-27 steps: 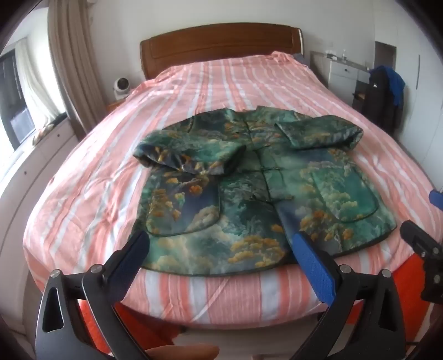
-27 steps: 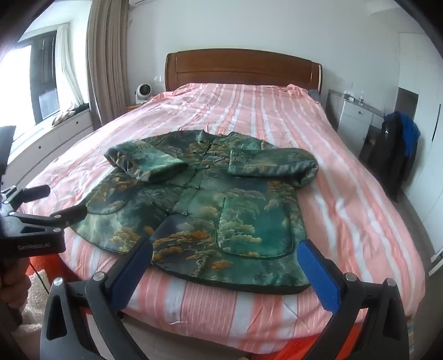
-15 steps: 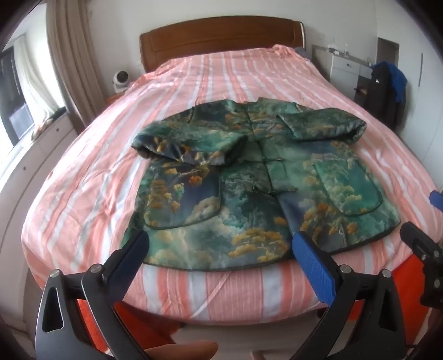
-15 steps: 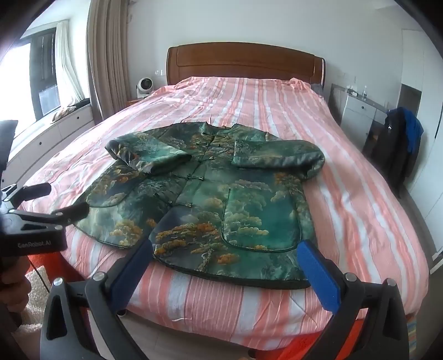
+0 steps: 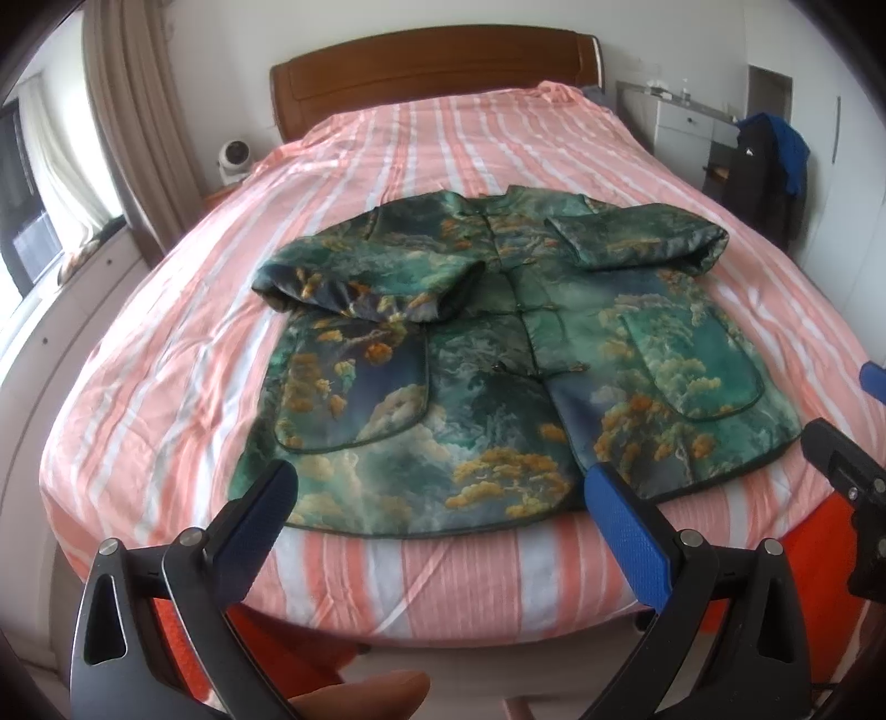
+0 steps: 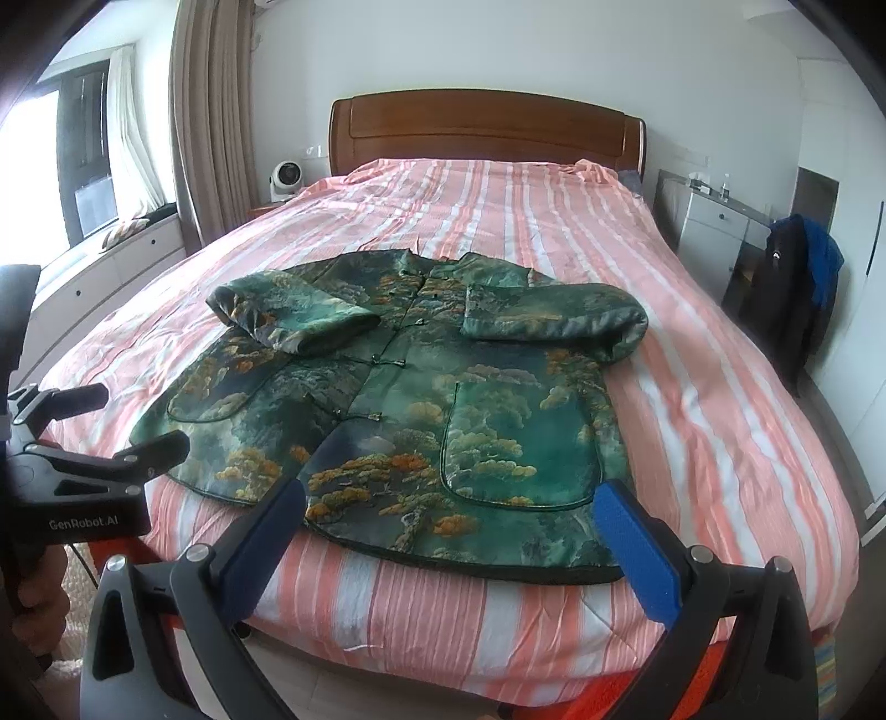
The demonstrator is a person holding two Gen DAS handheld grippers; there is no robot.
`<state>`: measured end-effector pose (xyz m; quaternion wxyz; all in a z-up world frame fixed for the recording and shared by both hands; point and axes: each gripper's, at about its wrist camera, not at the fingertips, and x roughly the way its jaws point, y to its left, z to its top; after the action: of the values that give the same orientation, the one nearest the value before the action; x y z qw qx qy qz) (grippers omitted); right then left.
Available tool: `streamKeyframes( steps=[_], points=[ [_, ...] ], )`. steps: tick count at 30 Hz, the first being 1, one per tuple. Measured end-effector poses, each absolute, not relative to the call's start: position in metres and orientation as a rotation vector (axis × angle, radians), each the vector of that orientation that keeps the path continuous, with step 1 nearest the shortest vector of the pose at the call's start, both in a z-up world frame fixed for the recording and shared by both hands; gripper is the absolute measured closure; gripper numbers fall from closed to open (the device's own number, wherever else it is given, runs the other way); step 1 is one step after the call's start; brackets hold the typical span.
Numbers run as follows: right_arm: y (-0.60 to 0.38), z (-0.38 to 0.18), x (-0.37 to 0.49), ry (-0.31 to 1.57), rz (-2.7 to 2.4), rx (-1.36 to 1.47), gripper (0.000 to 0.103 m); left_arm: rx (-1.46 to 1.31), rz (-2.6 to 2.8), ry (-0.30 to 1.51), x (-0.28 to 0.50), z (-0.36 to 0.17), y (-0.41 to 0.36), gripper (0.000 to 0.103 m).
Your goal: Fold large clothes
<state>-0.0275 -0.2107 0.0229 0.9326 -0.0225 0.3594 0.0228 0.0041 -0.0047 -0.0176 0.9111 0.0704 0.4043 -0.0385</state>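
— What's the setting?
— A bedroom: striped pink bed (image 5: 443, 138), wooden headboard (image 6: 482, 127), curtains (image 6: 210, 122) at the window side.
— And the garment?
— A green patterned jacket (image 5: 498, 360) lies flat near the foot edge, sleeves folded inward — bare bedding all around it.
— The claws?
— Left gripper (image 5: 437, 515) and right gripper (image 6: 451, 526) both spread wide, holding nothing, short of the hem.

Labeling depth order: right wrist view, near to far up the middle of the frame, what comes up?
Right claw → jacket → striped bedspread → headboard → wall.
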Motion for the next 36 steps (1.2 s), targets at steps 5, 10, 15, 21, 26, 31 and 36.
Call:
streamKeyframes(
  steps=[5,10,15,21,26,31,36],
  points=[
    [-0.2116,0.0224,-0.0266,0.737,0.043,-0.043,0.0,0.152,-0.078,0.828,0.0039,-0.0164,-0.0043,0.0],
    [-0.2109,0.0221,-0.0261,0.737,0.048,-0.042,0.0,0.16,-0.082,0.83,0.0027,-0.0162,-0.0064,0.0],
    [-0.2093,0.0221,-0.0265,0.734,0.047,-0.044,0.0,0.171,-0.071,0.829,0.0026,-0.0164,-0.0073,0.0],
    [-0.2098,0.0215,-0.0258,0.74,0.044,-0.041,0.0,0.175,-0.069,0.83,0.0033,-0.0173,-0.0069,0.0],
    [-0.2103,0.0212,-0.0261,0.738,0.043,-0.041,0.0,0.176,-0.07,0.83,0.0034,-0.0176,-0.0067,0.0],
    [-0.2113,0.0204,-0.0256,0.738,0.042,-0.039,0.0,0.176,-0.071,0.832,0.0029,-0.0193,-0.0062,0.0],
    [-0.213,0.0178,-0.0256,0.74,0.04,-0.039,0.0,0.187,-0.069,0.832,0.0016,-0.0208,-0.0064,0.0]
  ],
)
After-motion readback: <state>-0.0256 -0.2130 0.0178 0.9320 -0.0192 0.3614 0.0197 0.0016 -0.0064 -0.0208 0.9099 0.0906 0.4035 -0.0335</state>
